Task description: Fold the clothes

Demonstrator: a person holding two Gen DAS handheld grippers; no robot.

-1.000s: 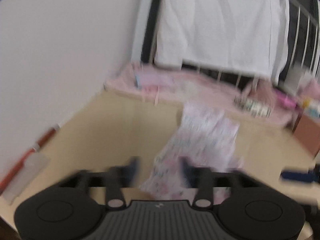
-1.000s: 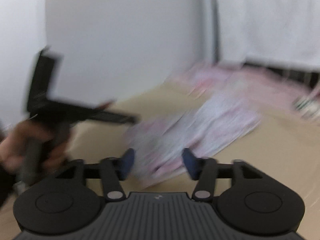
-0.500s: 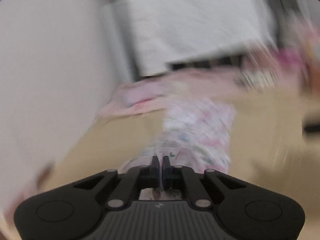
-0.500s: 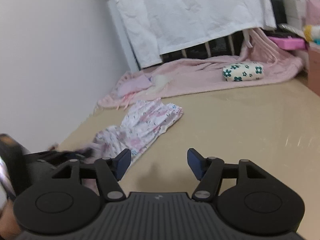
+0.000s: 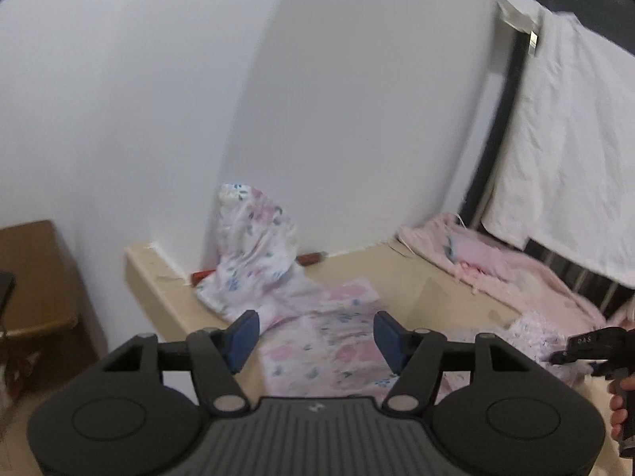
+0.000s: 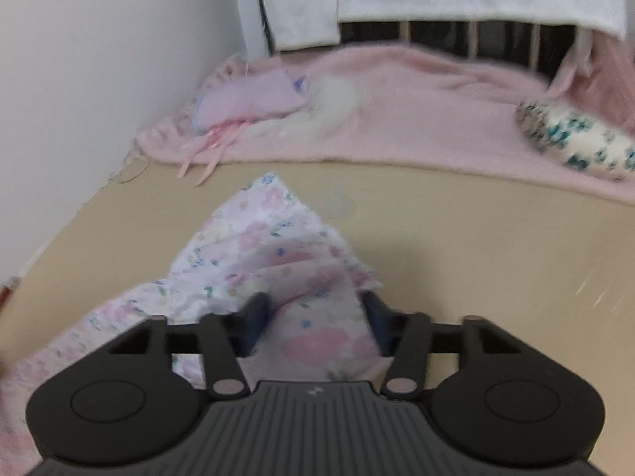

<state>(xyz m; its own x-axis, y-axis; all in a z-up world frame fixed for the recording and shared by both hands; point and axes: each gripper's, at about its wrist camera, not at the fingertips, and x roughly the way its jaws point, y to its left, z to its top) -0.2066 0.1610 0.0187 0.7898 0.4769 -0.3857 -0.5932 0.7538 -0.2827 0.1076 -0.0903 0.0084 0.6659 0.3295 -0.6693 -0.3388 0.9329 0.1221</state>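
Note:
A white garment with pink and blue flowers (image 5: 317, 341) lies rumpled on the beige table (image 5: 401, 285); one end of it stands up against the wall. My left gripper (image 5: 317, 337) hovers open just above its near part, with nothing between the blue pads. In the right wrist view the same garment (image 6: 274, 246) spreads toward me. My right gripper (image 6: 315, 317) is open, its blurred fingers straddling a bunched fold of the cloth. The left wrist view also shows the right gripper (image 5: 587, 347) at the far right, held by a hand (image 5: 621, 396).
A pink blanket (image 6: 416, 127) covers the back of the table, with a small pink garment (image 6: 246, 99) and a floral roll (image 6: 575, 139) on it. A white sheet (image 5: 567, 150) hangs over a rail. A red-handled tool (image 5: 313, 258) lies by the wall. A brown box (image 5: 31, 277) stands left.
My left gripper, shut on the garment half a second ago, has opened and let it go. My right gripper has moved onto the garment's other end.

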